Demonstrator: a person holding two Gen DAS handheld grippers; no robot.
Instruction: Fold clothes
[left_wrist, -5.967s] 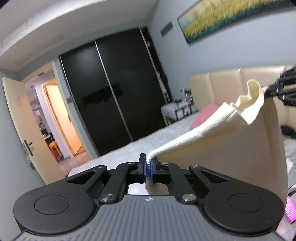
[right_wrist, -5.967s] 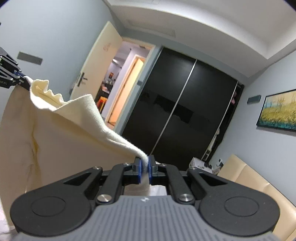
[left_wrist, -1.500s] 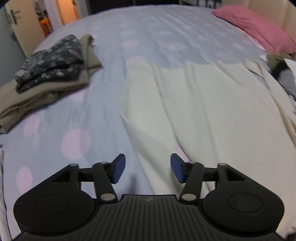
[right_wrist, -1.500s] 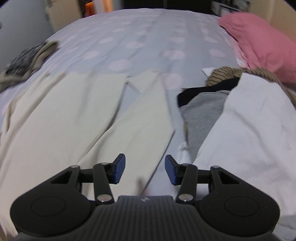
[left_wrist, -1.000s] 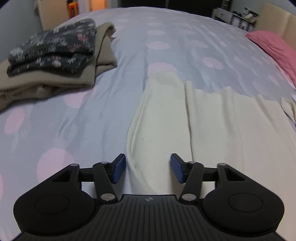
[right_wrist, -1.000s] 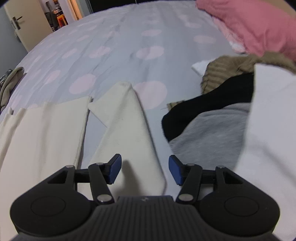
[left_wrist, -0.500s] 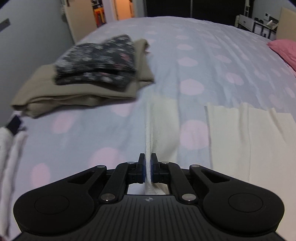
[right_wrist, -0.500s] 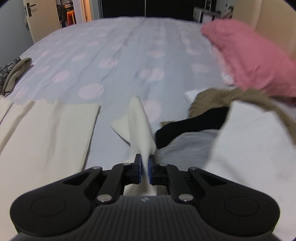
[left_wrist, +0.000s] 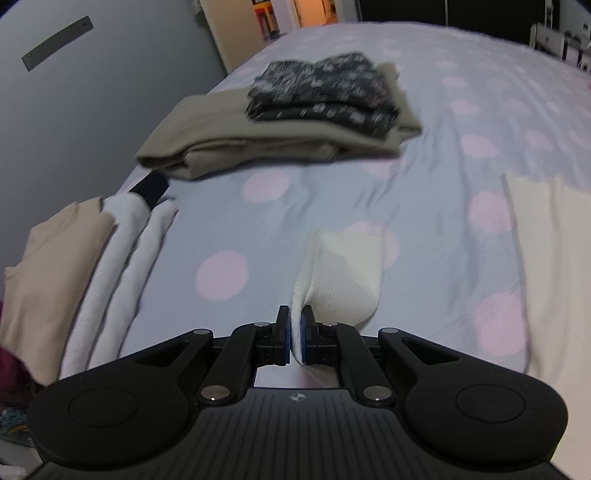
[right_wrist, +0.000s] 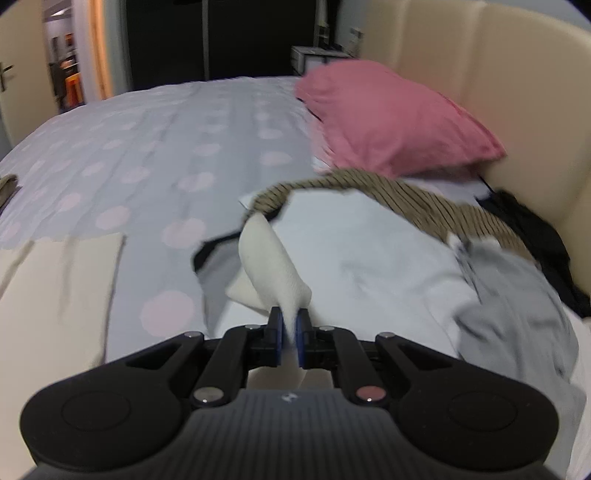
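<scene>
left gripper (left_wrist: 294, 341): clamped on a corner of the cream garment (left_wrist: 343, 280), lifted above the bed (left_wrist: 424, 229) | right gripper (right_wrist: 289, 341): clamped on another corner | folded stack (left_wrist: 280, 122) ahead of left gripper | pink pillow (right_wrist: 388, 118) ahead-right of right gripper

Left gripper (left_wrist: 294, 334), right gripper (right_wrist: 290, 332) seemingly clamped

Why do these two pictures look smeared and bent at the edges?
Left wrist view: the folded dark floral garment is motion-blurred, while the left gripper stays sharp. Right wrist view: the grey crumpled clothes are streaked; the beige padded headboard bows from fisheye distortion. Dim room light.
</scene>
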